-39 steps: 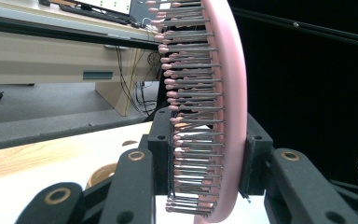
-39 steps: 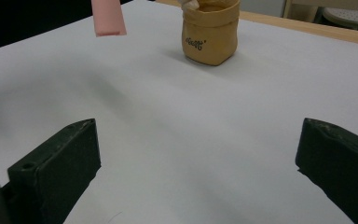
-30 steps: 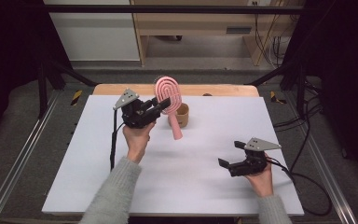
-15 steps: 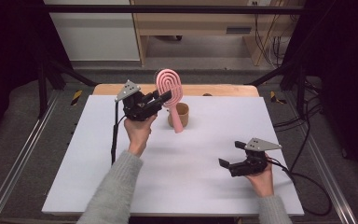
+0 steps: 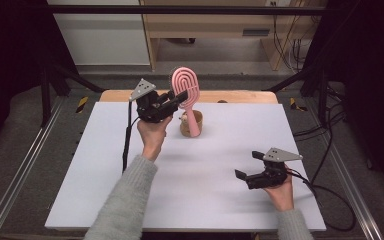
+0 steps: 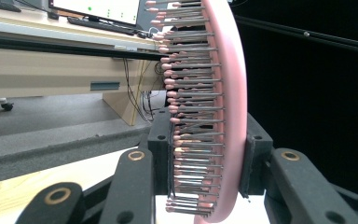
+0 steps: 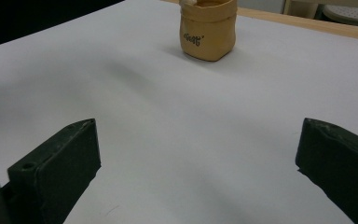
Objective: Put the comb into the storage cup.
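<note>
My left gripper (image 5: 179, 98) is shut on a pink hairbrush (image 5: 186, 86), held upright above the far middle of the table with its handle pointing down. In the left gripper view the brush (image 6: 228, 116) is seen edge-on, bristles to the left, with the pads clamped on both sides of its head. Its handle end overlaps a small tan pot (image 5: 184, 130); I cannot tell whether they touch. My right gripper (image 5: 246, 165) rests low at the near right, open, with bare table between its jaws (image 7: 198, 154). The pot (image 7: 208, 35) stands well beyond it.
The white table board (image 5: 205, 200) spans the work area, with a wooden strip (image 5: 240, 96) along its far edge. Metal rails (image 5: 20, 170) run along both sides. A wooden bench and cables (image 5: 280, 45) stand on the floor beyond the table.
My left gripper has risen and moved slightly away with the hairbrush in it. The right gripper has kept still.
</note>
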The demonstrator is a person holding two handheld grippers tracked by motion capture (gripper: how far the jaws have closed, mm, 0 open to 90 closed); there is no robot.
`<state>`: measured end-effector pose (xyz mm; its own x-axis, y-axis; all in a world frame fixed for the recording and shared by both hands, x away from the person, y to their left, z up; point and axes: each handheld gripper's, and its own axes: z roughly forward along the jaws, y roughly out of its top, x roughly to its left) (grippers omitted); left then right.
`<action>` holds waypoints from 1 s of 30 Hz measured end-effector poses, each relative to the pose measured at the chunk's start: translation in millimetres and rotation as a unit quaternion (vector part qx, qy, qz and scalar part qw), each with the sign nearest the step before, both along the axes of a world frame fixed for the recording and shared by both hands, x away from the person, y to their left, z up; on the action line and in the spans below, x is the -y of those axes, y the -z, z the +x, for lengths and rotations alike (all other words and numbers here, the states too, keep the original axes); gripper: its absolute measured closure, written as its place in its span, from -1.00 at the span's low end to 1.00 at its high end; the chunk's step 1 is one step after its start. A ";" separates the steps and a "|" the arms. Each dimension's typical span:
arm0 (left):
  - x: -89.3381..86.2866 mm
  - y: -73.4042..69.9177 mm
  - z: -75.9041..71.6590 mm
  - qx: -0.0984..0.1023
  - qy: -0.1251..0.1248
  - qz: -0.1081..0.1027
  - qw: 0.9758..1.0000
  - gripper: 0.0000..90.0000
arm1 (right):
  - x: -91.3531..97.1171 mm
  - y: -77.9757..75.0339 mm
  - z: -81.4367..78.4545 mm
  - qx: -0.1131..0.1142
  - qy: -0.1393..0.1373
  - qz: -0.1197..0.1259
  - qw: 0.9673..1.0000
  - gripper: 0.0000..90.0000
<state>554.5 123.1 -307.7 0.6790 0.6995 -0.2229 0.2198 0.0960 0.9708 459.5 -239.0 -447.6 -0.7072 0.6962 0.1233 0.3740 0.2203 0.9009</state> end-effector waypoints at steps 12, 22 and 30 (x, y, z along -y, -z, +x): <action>5.6 -2.5 12.8 -0.003 -0.010 -0.001 1.000 0.42 | 0.0 0.1 0.0 0.001 -0.001 -0.001 1.000 -1.00; 6.7 -2.4 26.5 -0.010 -0.023 -0.003 1.000 0.42 | 0.1 -0.1 -0.2 0.000 -0.002 0.001 1.000 -1.00; 7.9 -4.9 35.4 -0.007 -0.030 -0.003 1.000 0.42 | 0.2 0.3 0.1 0.001 -0.002 -0.001 1.000 -0.99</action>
